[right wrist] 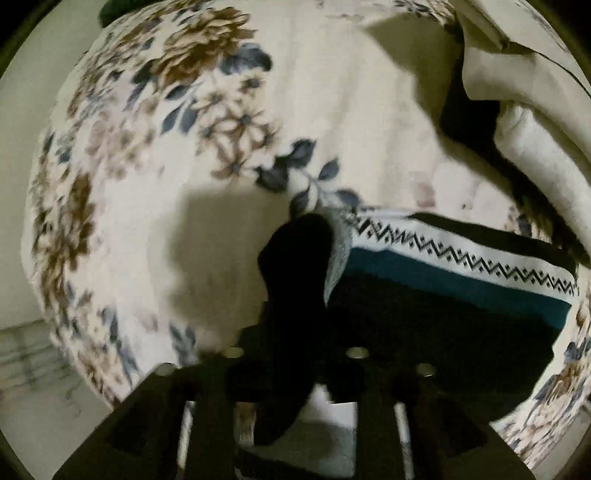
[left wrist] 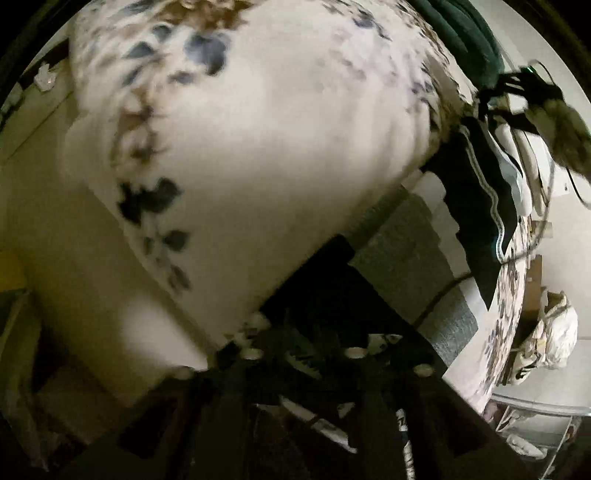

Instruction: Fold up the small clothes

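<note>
In the right wrist view my right gripper (right wrist: 295, 332) is shut on the corner of a patterned garment (right wrist: 461, 280) with black, teal and white zigzag bands. The pinched cloth bunches dark between the fingers (right wrist: 291, 258). The garment lies on a floral bedsheet (right wrist: 184, 147). In the left wrist view my left gripper (left wrist: 303, 354) sits low over dark cloth (left wrist: 317, 295) next to a grey folded piece (left wrist: 402, 251); its fingers are lost in shadow. A black garment with white stripes (left wrist: 480, 206) lies further right.
A cream cloth (right wrist: 535, 129) is heaped at the upper right of the right wrist view. In the left wrist view a dark green cloth (left wrist: 465, 33) lies at the bed's far side, with black cables (left wrist: 517, 88) and a white bag (left wrist: 554, 332) on the floor beside the bed.
</note>
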`<state>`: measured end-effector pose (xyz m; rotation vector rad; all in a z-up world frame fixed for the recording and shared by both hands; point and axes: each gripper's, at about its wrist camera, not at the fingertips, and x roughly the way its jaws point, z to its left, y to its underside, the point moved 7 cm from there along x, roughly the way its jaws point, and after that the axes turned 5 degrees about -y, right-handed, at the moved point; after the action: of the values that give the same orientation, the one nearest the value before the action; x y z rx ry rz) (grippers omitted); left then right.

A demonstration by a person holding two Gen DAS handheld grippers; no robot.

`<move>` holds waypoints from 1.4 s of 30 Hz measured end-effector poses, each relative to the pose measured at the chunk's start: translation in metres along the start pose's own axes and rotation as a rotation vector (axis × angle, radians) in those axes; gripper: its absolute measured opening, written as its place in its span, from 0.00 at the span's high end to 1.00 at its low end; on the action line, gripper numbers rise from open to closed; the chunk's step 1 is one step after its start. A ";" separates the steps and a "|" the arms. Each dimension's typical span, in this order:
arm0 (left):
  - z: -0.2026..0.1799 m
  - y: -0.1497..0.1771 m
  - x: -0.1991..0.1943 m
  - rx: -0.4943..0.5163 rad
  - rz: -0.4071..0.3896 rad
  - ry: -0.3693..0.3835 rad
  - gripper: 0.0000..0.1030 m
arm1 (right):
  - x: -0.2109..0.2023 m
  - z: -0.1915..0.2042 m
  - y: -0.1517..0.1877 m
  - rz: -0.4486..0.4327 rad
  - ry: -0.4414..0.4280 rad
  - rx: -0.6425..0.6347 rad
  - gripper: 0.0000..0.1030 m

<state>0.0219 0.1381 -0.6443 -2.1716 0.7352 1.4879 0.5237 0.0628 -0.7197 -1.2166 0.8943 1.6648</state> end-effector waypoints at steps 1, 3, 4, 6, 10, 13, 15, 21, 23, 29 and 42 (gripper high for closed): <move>0.005 0.000 -0.005 -0.008 -0.007 -0.019 0.78 | -0.008 0.000 0.006 0.003 -0.019 -0.013 0.47; 0.019 0.002 -0.015 -0.046 -0.002 -0.023 0.76 | -0.023 0.000 0.023 0.014 -0.059 -0.041 0.44; 0.027 0.005 -0.021 -0.075 0.002 -0.037 0.72 | -0.033 -0.001 0.034 0.019 -0.077 -0.060 0.39; 0.034 0.006 -0.031 -0.115 -0.004 -0.022 0.72 | -0.051 -0.001 0.058 0.027 -0.110 -0.098 0.36; 0.025 0.008 -0.047 -0.151 -0.028 0.001 0.50 | -0.081 -0.013 0.130 0.065 -0.191 -0.145 0.30; -0.003 0.009 -0.042 -0.150 -0.027 0.026 0.44 | -0.089 -0.037 0.201 0.116 -0.231 -0.131 0.30; -0.020 0.007 -0.030 -0.168 -0.008 0.042 0.44 | -0.084 -0.056 0.241 0.140 -0.231 -0.100 0.30; -0.062 0.004 0.012 -0.084 0.018 -0.071 0.44 | -0.032 -0.123 0.354 0.218 -0.215 0.073 0.30; -0.059 0.011 0.021 -0.003 0.042 -0.175 0.44 | -0.016 -0.138 0.378 0.223 -0.205 0.116 0.30; 0.006 0.050 -0.008 -0.025 0.082 -0.302 0.44 | -0.009 -0.149 0.401 0.215 -0.266 0.172 0.30; -0.023 0.035 0.008 0.047 0.020 -0.190 0.46 | -0.088 -0.099 0.231 0.012 -0.220 0.053 0.30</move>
<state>0.0187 0.0956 -0.6449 -1.9606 0.7201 1.6430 0.3566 -0.1319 -0.6487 -0.9723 0.8053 1.7344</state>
